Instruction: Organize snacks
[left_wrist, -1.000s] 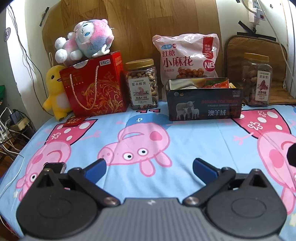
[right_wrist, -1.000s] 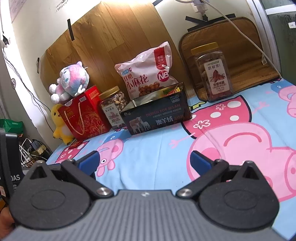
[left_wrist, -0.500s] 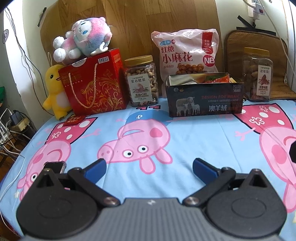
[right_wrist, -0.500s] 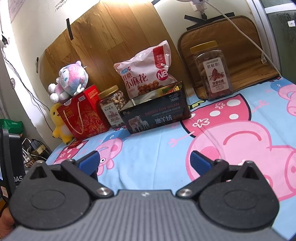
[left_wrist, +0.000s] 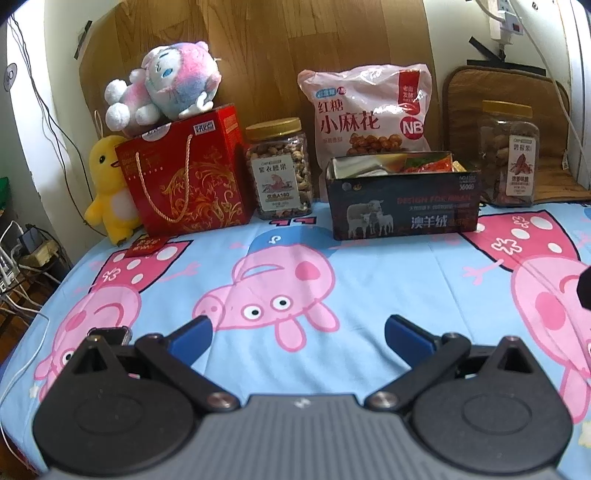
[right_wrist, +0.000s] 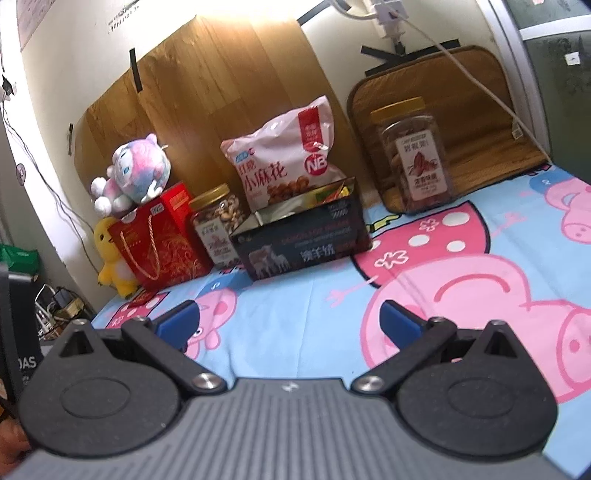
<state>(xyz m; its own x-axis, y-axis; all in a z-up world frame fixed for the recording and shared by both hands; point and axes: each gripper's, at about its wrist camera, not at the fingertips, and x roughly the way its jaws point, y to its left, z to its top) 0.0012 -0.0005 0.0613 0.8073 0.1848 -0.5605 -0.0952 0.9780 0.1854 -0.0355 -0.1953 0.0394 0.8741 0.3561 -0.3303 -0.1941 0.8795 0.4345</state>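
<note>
Along the back of the bed (left_wrist: 369, 280): snacks lining up — red box (left_wrist: 184, 173), nut jar (left_wrist: 279, 170), pink bag (left_wrist: 369, 107), dark tin (left_wrist: 402, 199) holding packets, second jar (left_wrist: 508, 155) at right. Nearing the row slightly versus a second ago, nothing rearranged. Left claw (left_wrist: 297, 334) gaping wide, gripping nothing. Right claw (right_wrist: 286, 319) likewise wide, gripping nothing. Fitting either snacks already sorted or sorting yet to come; not telling which.

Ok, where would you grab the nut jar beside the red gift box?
Take the nut jar across its flat side walls, just below the gold lid, coming straight in from the front. It stands upright, the gift box crowds one side, and the open left tongs look wide enough.
</note>
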